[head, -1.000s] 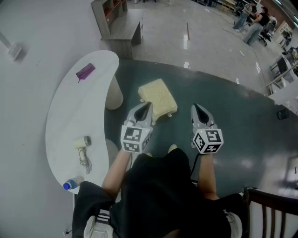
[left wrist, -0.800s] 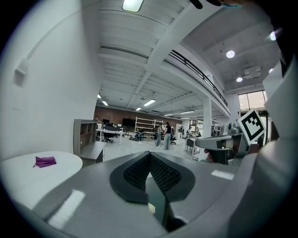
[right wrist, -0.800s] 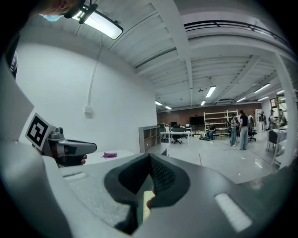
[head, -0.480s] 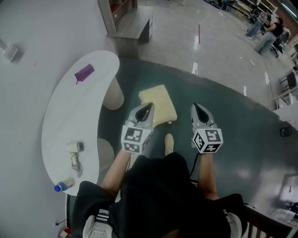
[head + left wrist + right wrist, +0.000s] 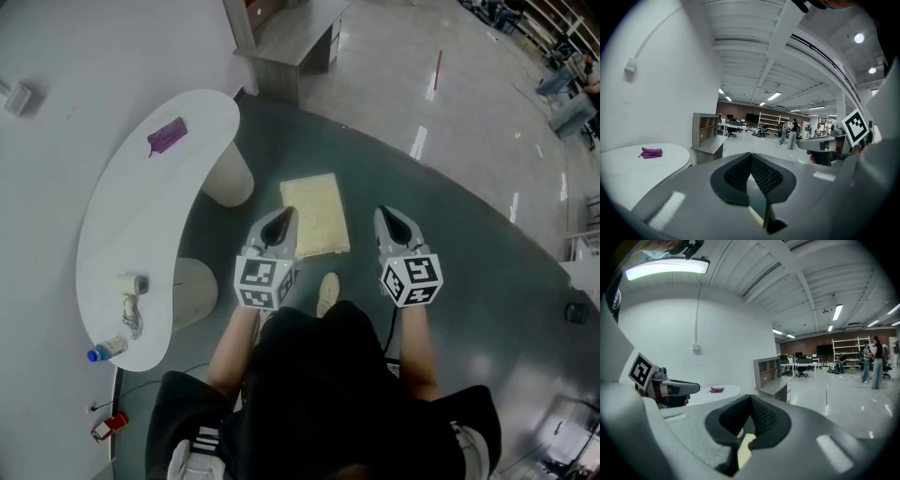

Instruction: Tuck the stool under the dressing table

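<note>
Floor (image 5: 469,281): a dark green patch is seen, bordered by glossy grey flooring at the top and right.
Worktop (image 5: 131,225): a white, curved dressing-table top is set along the white wall at the left and carried on two rounded white pedestals (image 5: 230,178).
Stool (image 5: 317,211): a square seat with a pale yellow, textured top is shown on the green floor, out in the open just beside the worktop's inner curve. Its near left corner is covered by the left tongs, and its legs cannot be made out.
Left tongs (image 5: 283,216): the jaws are pressed together with nothing gripped, and are held over the stool's near left edge.
Right tongs (image 5: 386,216): the jaws are closed on nothing, and are held just right of the stool.
Shoe (image 5: 327,292): a pale toe is seen between the two tongs.
Worktop items: a hair dryer (image 5: 129,284), a purple item (image 5: 166,137) and a bottle (image 5: 105,351) are laid well apart.
</note>
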Demonstrator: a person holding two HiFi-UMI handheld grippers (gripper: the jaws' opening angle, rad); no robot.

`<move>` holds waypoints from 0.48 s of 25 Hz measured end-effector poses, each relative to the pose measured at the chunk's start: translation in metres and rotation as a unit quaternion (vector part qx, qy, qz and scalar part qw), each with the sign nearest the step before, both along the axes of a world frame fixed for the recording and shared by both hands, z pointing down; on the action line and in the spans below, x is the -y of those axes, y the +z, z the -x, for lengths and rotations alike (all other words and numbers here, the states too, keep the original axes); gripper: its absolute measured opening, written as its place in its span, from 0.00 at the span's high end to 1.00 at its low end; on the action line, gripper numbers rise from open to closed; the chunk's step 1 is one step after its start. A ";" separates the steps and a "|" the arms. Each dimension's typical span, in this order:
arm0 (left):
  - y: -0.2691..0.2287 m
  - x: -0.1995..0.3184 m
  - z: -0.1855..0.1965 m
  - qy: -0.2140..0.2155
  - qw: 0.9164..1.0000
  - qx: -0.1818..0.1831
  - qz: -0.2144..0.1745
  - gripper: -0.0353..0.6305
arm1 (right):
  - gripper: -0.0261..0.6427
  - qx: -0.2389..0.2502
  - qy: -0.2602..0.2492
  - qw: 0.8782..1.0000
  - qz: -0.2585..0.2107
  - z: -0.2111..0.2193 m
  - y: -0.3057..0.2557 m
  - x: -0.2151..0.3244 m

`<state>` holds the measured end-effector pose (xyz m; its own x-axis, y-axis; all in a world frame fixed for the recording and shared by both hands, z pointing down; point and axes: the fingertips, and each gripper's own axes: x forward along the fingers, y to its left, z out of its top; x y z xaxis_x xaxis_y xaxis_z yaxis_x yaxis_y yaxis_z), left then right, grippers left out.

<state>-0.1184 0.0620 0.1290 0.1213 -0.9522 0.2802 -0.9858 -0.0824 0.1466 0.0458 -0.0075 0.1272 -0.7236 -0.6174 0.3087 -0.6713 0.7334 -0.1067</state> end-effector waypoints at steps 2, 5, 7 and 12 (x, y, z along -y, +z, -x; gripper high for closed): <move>0.006 0.009 0.000 -0.019 1.000 0.001 0.007 0.94 | 0.96 0.001 -0.020 1.000 0.009 0.002 0.007 0.013; 0.016 0.021 0.000 -0.040 0.999 -0.008 0.016 0.94 | 0.96 0.005 -0.046 0.999 0.021 0.006 0.014 0.030; 0.025 0.029 0.000 -0.049 0.998 -0.012 0.022 0.94 | 0.96 0.008 -0.058 0.998 0.029 0.010 0.021 0.041; 0.055 0.047 0.011 -0.054 0.998 -0.015 0.039 0.94 | 0.96 0.003 -0.071 0.996 0.062 0.027 0.055 0.066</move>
